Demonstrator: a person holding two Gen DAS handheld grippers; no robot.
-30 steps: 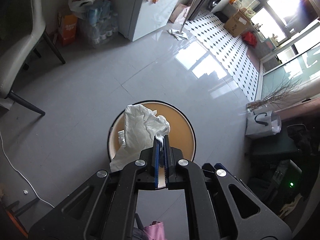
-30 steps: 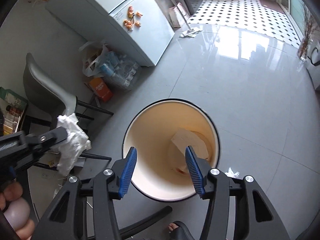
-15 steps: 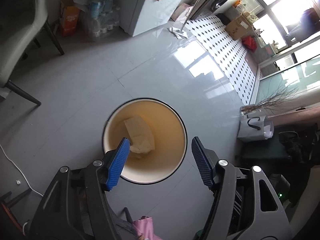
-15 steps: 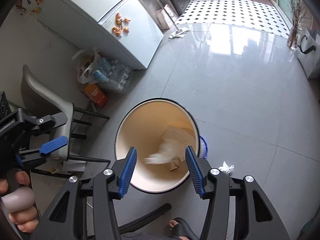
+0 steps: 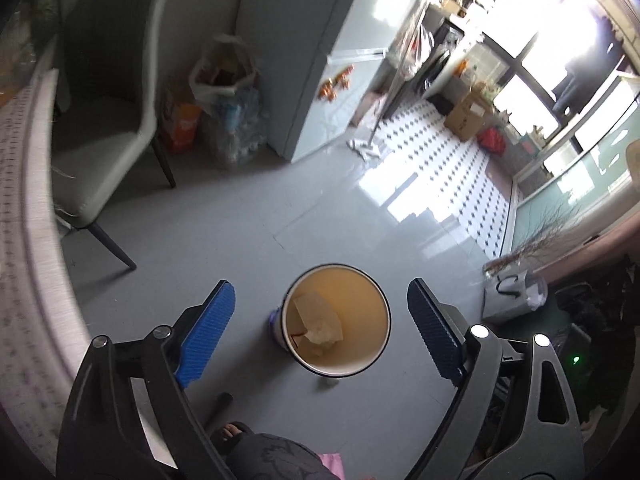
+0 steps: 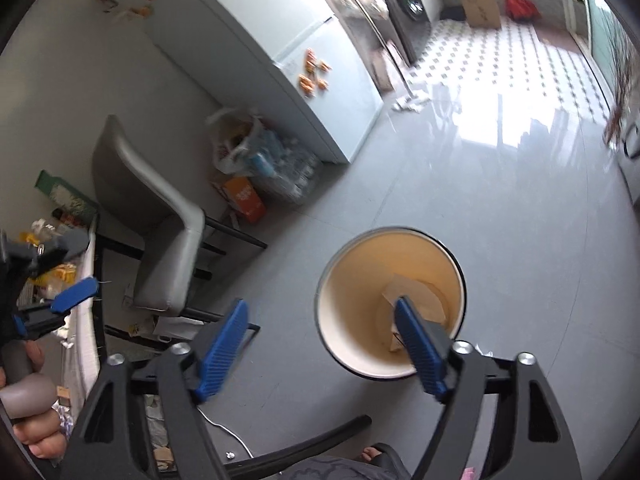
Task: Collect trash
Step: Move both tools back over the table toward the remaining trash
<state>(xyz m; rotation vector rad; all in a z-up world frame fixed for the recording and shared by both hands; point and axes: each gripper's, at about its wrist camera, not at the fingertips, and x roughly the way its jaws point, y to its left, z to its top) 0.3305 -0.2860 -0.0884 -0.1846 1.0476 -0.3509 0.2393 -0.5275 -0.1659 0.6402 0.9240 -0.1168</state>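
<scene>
A round trash bin [image 5: 378,344] with a dark rim and cream inside stands on the grey floor; it also shows in the right wrist view [image 6: 352,336]. Crumpled white tissue [image 5: 322,334] and a piece of cardboard [image 5: 308,308] lie inside it. My left gripper [image 5: 320,334] is open and empty, high above the bin. My right gripper [image 6: 320,340] is open and empty, above the bin's left rim. The left gripper [image 6: 74,294] also shows at the left edge of the right wrist view, over a cluttered table.
A grey chair [image 6: 168,236] stands left of the bin beside a table edge [image 5: 28,240]. A fridge [image 6: 304,64], a bag of bottles [image 6: 264,160] and an orange box [image 6: 244,198] are behind. A small scrap [image 5: 328,384] lies by the bin. A paper bag [image 5: 508,296] stands right.
The left gripper opened and let the white tissue fall into the bin. Both grippers then rose and swung back and left, so the bin looks smaller.
</scene>
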